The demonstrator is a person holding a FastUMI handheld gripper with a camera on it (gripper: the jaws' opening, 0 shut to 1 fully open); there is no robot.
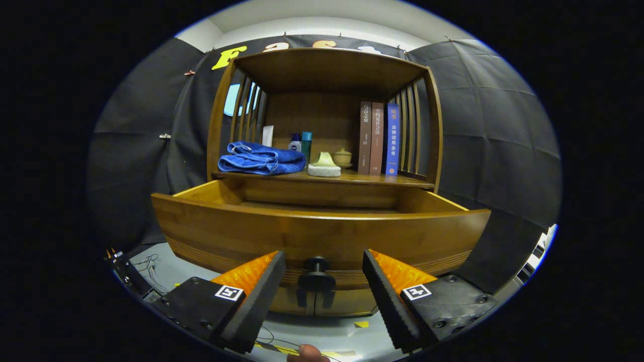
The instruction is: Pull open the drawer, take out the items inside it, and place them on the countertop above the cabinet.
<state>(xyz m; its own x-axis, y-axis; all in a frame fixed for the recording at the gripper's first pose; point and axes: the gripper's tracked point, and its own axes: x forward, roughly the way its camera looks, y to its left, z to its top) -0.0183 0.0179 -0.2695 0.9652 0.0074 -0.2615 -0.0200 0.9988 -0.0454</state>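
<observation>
- Spread wide, the gripper [319,281] has its two fingers apart, ridged wedge-shaped pads facing each other across an open gap, gripping nothing.
- Each finger base carries a small square black-and-white marker tag [229,292].
- Between the fingers, touching neither, sits the drawer knob [316,275]: a dark, round, mushroom-shaped pull on the drawer front.
- A fingertip [306,354] of the person holding the tool peeks in just beneath the fingers.
- Just beyond the fingers stands the drawer [322,231], pulled out of the cabinet; it is smooth, glossy brown wood with a curved front and fine grooved lines along its lower edge.
- Its inside is paler wood; the front board hides the floor, so what lies in it cannot be told.
- Above the drawer, the countertop [372,177] is a wooden shelf under a wooden roof, with slatted sides.
- On it, at the left, lies a folded blue towel [261,158], soft and rumpled.
- Behind the towel stand a white tube [267,134], a small bottle [295,143] and a teal bottle [306,144].
- Near the middle is a pale sponge-like pad [324,166] and a small cream lidded pot [342,156].
- At the right, three upright books [378,138] stand side by side, two brown and one blue.
- Below the cabinet, a grey floor [322,334] carries loose wires [151,266] and yellow tape marks [360,324].
</observation>
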